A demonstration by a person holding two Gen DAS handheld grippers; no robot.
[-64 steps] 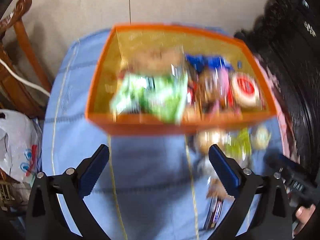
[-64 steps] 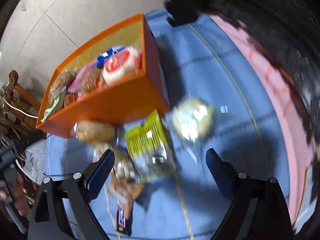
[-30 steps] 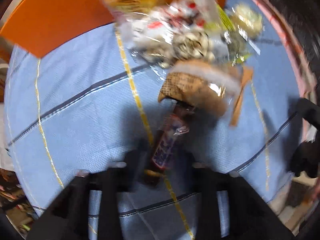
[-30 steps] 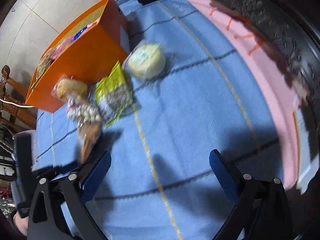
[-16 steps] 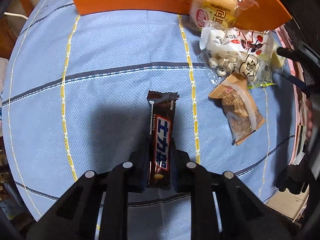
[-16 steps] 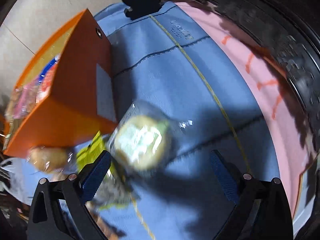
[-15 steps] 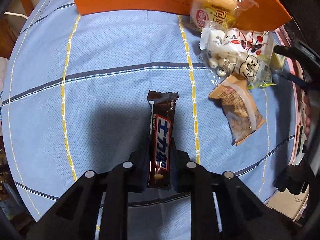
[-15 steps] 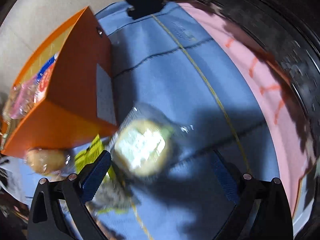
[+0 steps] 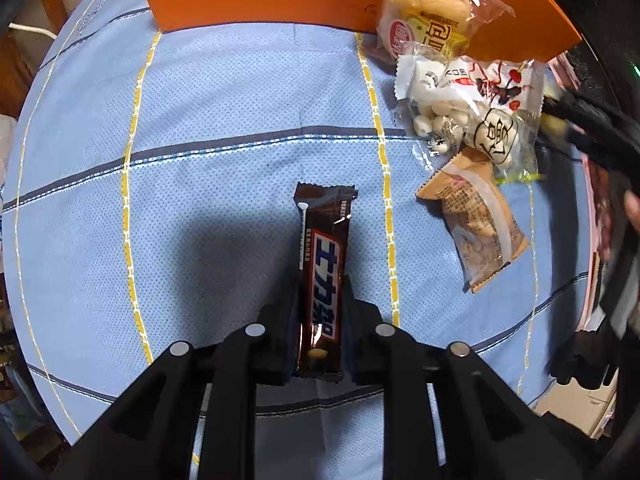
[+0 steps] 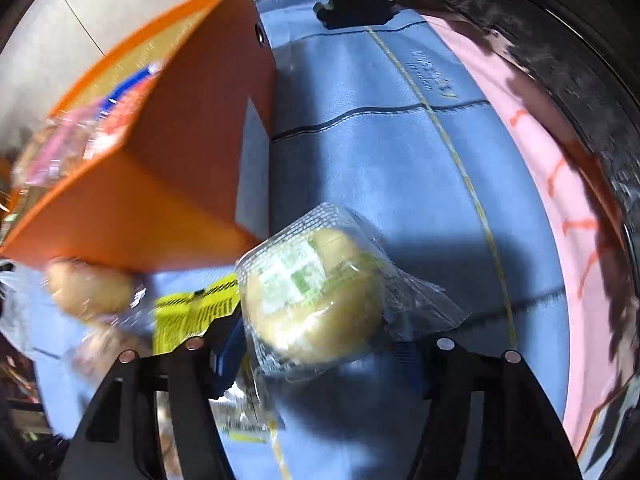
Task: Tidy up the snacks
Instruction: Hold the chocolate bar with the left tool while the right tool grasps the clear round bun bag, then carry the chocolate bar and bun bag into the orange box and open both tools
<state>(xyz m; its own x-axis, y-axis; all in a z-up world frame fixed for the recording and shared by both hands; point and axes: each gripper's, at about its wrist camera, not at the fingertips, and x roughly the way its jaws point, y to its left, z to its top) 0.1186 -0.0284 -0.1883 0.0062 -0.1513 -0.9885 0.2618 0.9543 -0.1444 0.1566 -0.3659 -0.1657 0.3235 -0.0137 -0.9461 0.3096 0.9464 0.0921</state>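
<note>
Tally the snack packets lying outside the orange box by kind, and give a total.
Chocolate bar: 1
Wrapped buns or cakes: 2
Bag of white candies: 1
Brown packet: 1
Yellow-green packet: 1
Total: 6

Right tongs (image 10: pixel 320 354), wide open before, are closing around the wrapped bun (image 10: pixel 312 304), seemingly touching it.

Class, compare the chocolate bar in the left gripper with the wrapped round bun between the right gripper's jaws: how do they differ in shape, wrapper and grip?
The chocolate bar is long and flat; the round bun is domed. The bar's wrapper is dark brown and opaque; the bun's is clear. The left gripper is shut on the bar; the right gripper is closing around the bun. Both are sealed snacks over the blue cloth.
</note>
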